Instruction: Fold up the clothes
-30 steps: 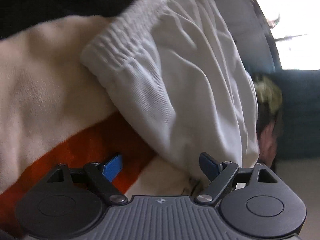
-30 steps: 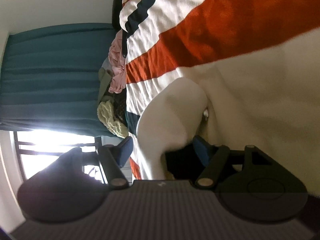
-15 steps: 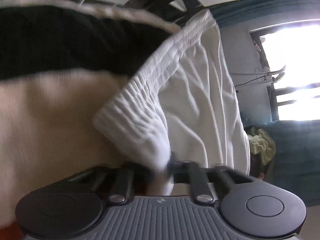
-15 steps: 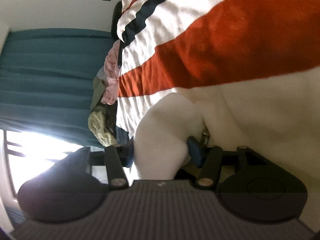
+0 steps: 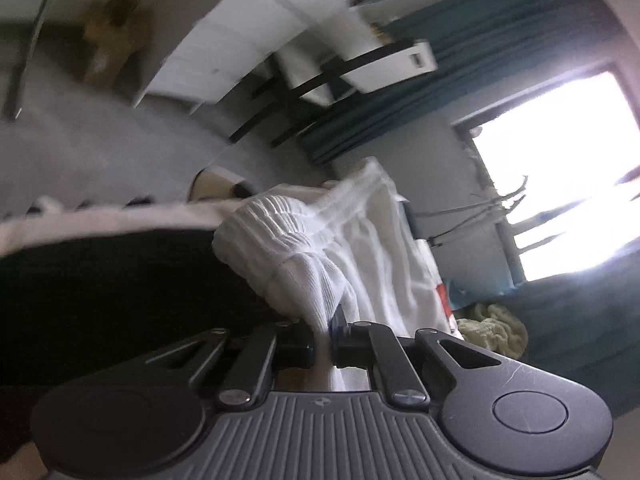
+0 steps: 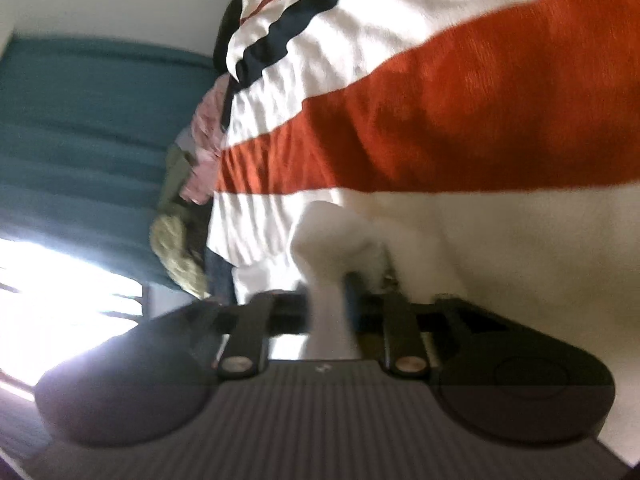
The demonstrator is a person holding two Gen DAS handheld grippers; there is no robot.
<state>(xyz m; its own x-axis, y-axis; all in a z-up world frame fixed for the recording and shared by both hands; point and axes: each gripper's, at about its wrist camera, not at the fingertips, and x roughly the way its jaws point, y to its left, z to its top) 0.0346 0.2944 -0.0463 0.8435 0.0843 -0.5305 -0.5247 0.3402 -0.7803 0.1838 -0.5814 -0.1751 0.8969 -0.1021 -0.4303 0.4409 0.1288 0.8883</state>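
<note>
White shorts (image 5: 352, 248) hang ahead of the left gripper (image 5: 324, 346), whose fingers are pinched narrow on the ribbed waistband. In the right wrist view, the right gripper (image 6: 328, 308) is closed on a fold of the white cloth (image 6: 332, 236), just in front of a striped blanket (image 6: 460, 128) beyond its fingers.

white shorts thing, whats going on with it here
A person is working with a handheld gripper in each hand. The left gripper is shut on the white garment just below its elastic waistband. The right gripper is shut on another bunch of the white fabric, over a striped blanket. No fold is made yet. More clothes are piled behind.
</note>
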